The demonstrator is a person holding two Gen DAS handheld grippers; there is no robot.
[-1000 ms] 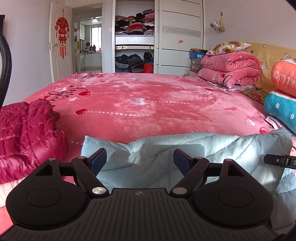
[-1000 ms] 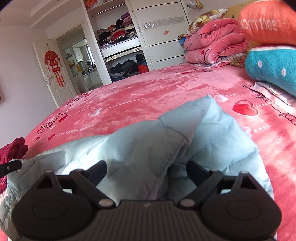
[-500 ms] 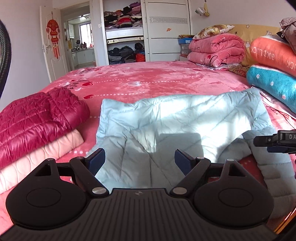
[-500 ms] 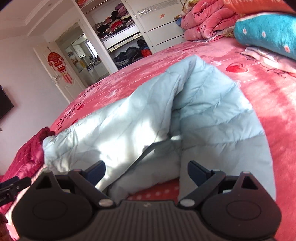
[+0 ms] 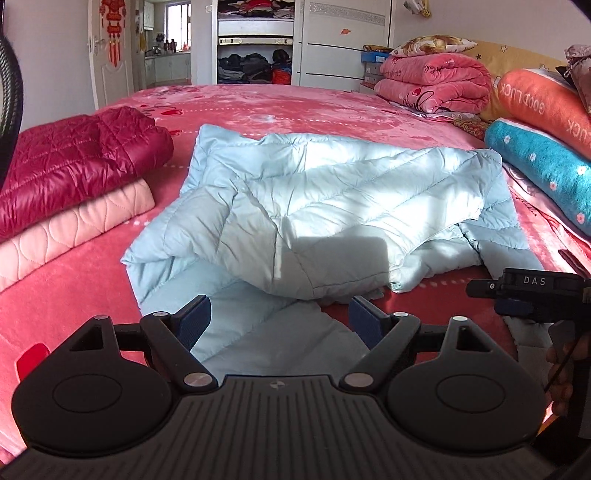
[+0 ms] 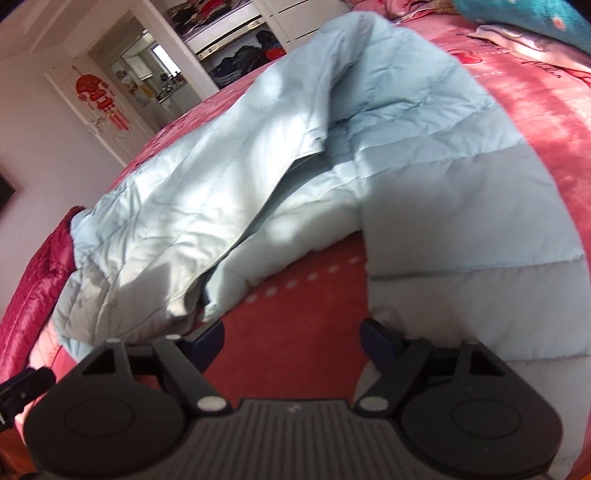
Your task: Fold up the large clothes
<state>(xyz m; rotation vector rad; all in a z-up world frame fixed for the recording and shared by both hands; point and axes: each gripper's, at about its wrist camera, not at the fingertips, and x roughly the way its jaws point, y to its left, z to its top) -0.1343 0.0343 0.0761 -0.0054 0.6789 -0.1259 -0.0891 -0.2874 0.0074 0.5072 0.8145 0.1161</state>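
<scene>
Light-blue jacket (image 5: 325, 206) lies half-folded on bed (image 5: 74, 280). Left gripper (image 5: 279, 319): fingers apart, over jacket's near hem, no grip. Right gripper (image 6: 291, 341): fingers closing, bare bed between; sleeve just right.

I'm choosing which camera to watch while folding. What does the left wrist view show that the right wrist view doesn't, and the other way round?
Only the left wrist view shows the folded pink quilted garment under the dark red jacket, the rolled pink blanket and the orange pillow.

Only the right wrist view shows the right hand-held gripper head-on, jaws closing over bare bedspread, nothing between them.

Both show the light blue down jacket spread on the bed, the wardrobe shelves and the red door ornament.
</scene>
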